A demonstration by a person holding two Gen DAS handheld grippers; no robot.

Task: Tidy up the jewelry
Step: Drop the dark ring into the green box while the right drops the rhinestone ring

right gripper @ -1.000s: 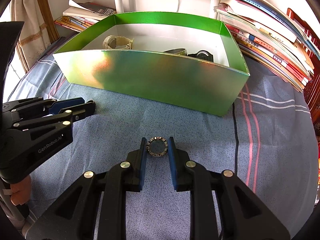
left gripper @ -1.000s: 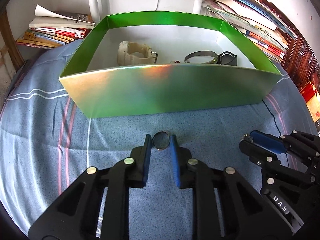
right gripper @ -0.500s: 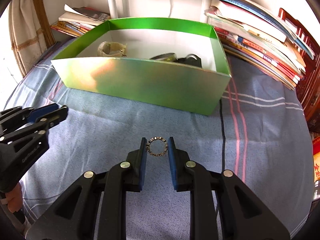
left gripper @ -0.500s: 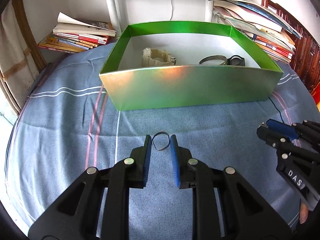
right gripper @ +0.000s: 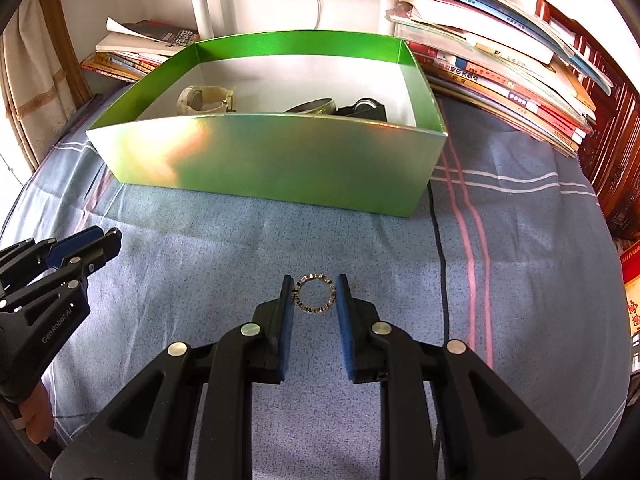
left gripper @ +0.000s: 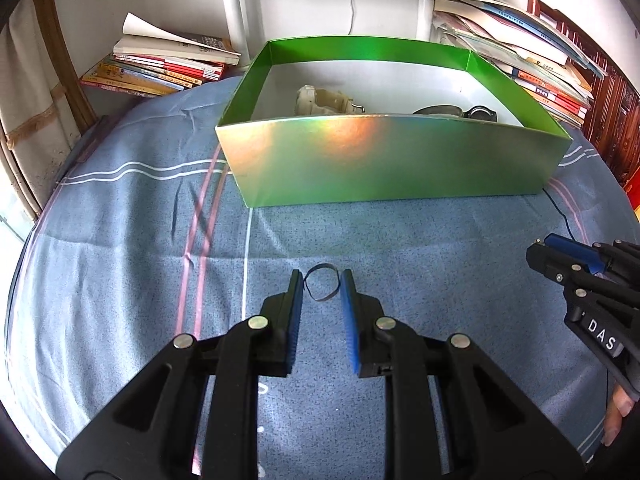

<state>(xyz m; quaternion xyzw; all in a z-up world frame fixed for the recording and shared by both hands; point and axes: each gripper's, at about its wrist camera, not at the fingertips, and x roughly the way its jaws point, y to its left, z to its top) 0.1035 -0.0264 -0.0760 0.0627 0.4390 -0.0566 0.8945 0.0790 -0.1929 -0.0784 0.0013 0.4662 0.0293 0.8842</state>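
My left gripper (left gripper: 321, 280) is shut on a thin dark ring (left gripper: 322, 300), held just above the blue cloth. A studded ring (right gripper: 315, 312) sits between the pads of my right gripper (right gripper: 315, 286), which is shut on it. Ahead of both stands an open green box (left gripper: 392, 160) (right gripper: 272, 156). Inside it lie a cream watch (left gripper: 324, 100) (right gripper: 204, 98), a metal bangle (left gripper: 438, 110) (right gripper: 316, 106) and a dark watch (left gripper: 480, 113) (right gripper: 366, 108). The two grippers are side by side, short of the box's near wall.
Book stacks (left gripper: 168, 68) (right gripper: 512, 76) flank the box at the back left and back right. A white lamp post (left gripper: 236, 12) rises behind it. A black cable (right gripper: 438, 248) runs over the striped blue cloth (left gripper: 120, 240) to the right. Dark wooden furniture (right gripper: 608, 148) borders the right side.
My left gripper has drawn back from the green box with the thin ring, so the box looks smaller and farther right. The right gripper has kept its place with the studded ring.
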